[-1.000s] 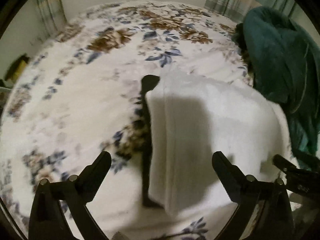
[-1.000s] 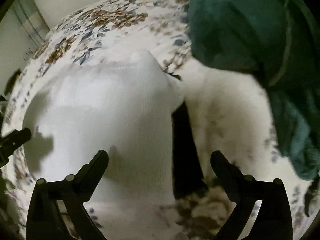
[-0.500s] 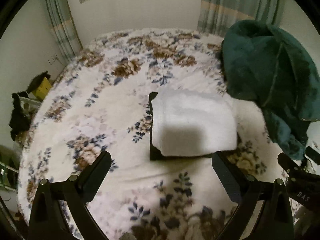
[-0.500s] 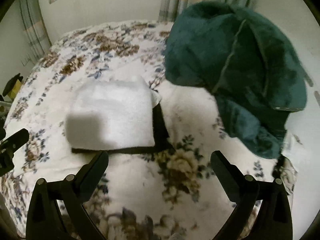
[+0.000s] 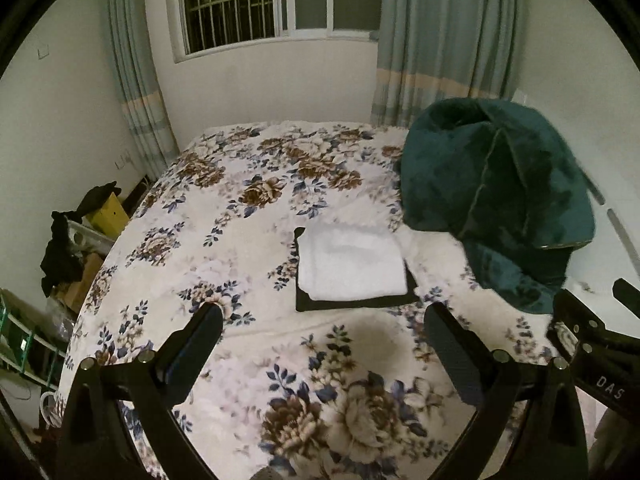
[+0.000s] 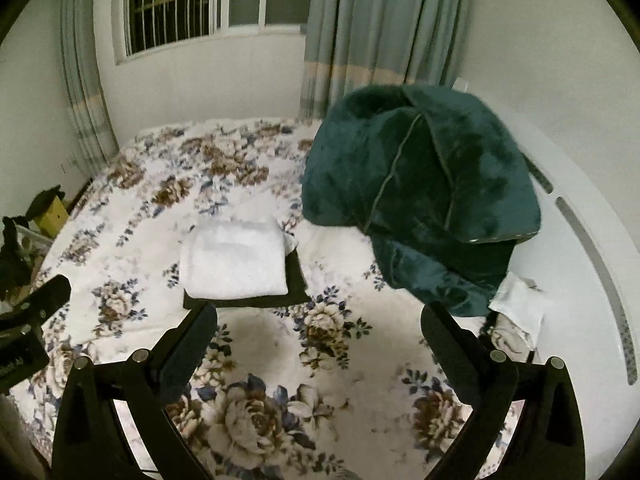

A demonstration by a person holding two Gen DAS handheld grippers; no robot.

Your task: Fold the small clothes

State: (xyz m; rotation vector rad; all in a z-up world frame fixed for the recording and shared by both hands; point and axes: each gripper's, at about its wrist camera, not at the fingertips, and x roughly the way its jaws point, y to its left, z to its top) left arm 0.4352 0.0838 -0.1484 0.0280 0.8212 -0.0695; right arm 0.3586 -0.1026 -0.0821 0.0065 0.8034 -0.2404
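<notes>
A folded white garment (image 5: pixel 352 262) lies on top of a folded black garment (image 5: pixel 352 303) in the middle of the floral bed (image 5: pixel 224 216). The same stack shows in the right wrist view, white (image 6: pixel 234 262) over black (image 6: pixel 280 298). My left gripper (image 5: pixel 326 322) is open and empty, held well back above the bed's near part. My right gripper (image 6: pixel 316 322) is open and empty too, also well short of the stack. The right gripper's body (image 5: pixel 596 344) shows at the right edge of the left wrist view.
A dark green plush blanket (image 5: pixel 496 200) is heaped at the bed's right side, close to the stack. A small white cloth (image 6: pixel 518 300) lies under its edge. Clutter with a yellow box (image 5: pixel 106 210) stands left of the bed. Curtains and a barred window (image 5: pixel 256 0) are behind.
Both grippers have pulled back and up from the folded stack. One second ago the white garment filled both views; now the whole bed and room show.
</notes>
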